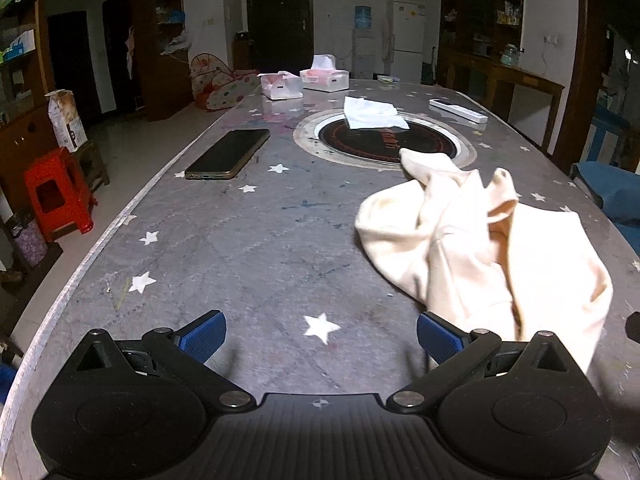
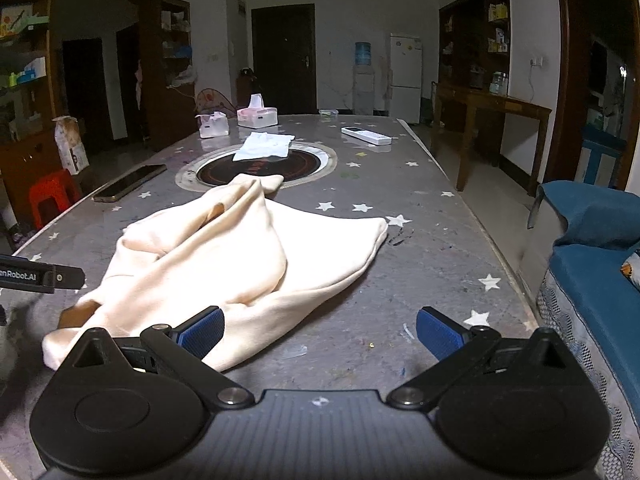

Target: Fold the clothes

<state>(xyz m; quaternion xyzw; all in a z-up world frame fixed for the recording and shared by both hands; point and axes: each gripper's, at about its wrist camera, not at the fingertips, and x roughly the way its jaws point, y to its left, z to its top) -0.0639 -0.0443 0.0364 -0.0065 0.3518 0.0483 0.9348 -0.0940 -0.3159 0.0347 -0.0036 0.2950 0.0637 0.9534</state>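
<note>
Two tools: left tool (image 1: 321, 336) and right tool (image 2: 320, 334), both spread apart, holding nothing.
Garment: cream garment (image 2: 224, 256) crumpled on the bench (image 1: 248, 248), at the left tool's 2 o'clock.
Phone: phone (image 1: 228, 154) at 11 o'clock.

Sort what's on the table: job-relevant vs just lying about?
Job:
garment, crumpled, unfolded
left tongs, open, empty
right tongs, open, empty

Lying about:
phone
cloth on the round inset
remote
two tissue boxes at the far end
</note>
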